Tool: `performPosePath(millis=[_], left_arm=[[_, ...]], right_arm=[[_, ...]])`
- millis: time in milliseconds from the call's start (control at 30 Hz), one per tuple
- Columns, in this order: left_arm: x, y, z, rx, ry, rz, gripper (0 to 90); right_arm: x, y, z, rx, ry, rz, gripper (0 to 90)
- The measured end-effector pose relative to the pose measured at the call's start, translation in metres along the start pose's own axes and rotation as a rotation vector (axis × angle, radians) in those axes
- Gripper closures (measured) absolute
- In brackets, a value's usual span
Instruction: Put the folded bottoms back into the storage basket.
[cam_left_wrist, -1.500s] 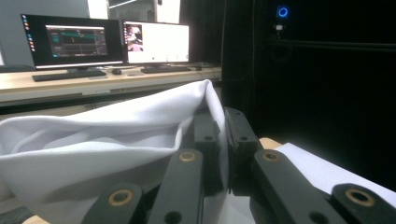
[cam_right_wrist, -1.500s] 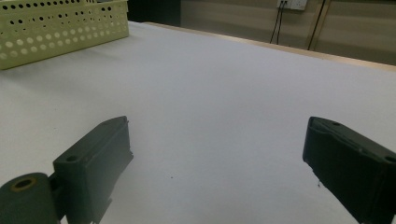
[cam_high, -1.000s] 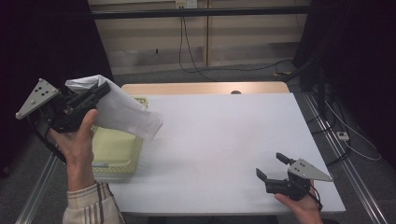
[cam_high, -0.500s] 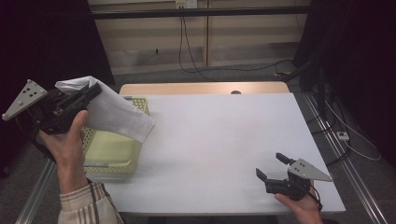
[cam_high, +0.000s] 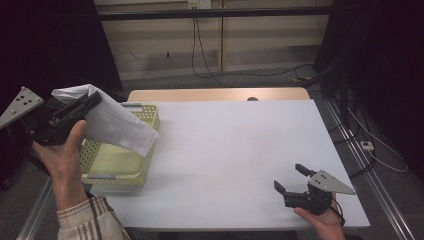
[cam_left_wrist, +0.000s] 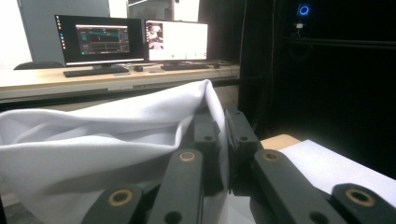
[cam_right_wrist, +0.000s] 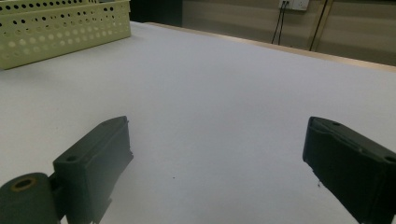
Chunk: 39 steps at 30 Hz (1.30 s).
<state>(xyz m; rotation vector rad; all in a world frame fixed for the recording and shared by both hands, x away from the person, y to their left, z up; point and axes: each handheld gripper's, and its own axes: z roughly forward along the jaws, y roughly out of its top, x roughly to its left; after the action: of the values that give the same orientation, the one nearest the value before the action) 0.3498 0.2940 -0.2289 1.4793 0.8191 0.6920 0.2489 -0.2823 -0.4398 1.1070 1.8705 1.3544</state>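
A white cloth (cam_high: 112, 122) hangs in the air over a pale yellow perforated basket (cam_high: 122, 172) at the table's left edge. My left gripper (cam_high: 92, 102) is shut on the cloth's upper edge, held high and off the table's left side. In the left gripper view the cloth (cam_left_wrist: 107, 140) drapes over the closed jaws of that gripper (cam_left_wrist: 223, 135). My right gripper (cam_high: 290, 179) rests near the table's front right corner, open and with nothing between its fingers. The right gripper view has the basket (cam_right_wrist: 56, 28) far off at upper left, beyond its gripper (cam_right_wrist: 217, 154).
The white table (cam_high: 235, 150) has a wooden strip along its far edge. Metal rails run down both sides of the table. Cables lie on the floor behind and to the right. Monitors (cam_left_wrist: 130, 39) on a desk stand in the left gripper view.
My left gripper has carried the cloth further left and slightly back, uncovering more of the basket. The right gripper has stayed where it was.
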Motion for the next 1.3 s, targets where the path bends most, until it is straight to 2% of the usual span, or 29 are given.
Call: performPosePath(millis=[367,567,733,967,1100,1300], left_arm=[[0.002,0.001,-0.008,0.027,0.007,0.020,85.4],[0.016,-0.001,-0.023,0.025,0.016,-0.007,85.4],[0.025,-0.002,-0.034,0.029,0.013,-0.002,85.4],[0.036,-0.011,-0.029,0.087,0.032,-0.023,85.3],[0.042,-0.017,-0.024,0.104,0.033,-0.047,85.3],[0.050,-0.025,-0.016,0.170,0.078,-0.055,85.2]], right_arm=[[0.001,0.000,0.001,0.000,0.006,-0.003,7.7],[0.001,0.000,0.001,0.002,0.006,-0.002,7.7],[0.001,0.001,0.002,0.004,0.009,-0.002,7.7],[0.001,0.001,0.003,0.005,0.013,-0.005,7.7],[0.001,0.001,0.004,0.006,0.015,-0.006,7.7],[0.001,0.001,0.004,0.007,0.017,-0.007,7.7]])
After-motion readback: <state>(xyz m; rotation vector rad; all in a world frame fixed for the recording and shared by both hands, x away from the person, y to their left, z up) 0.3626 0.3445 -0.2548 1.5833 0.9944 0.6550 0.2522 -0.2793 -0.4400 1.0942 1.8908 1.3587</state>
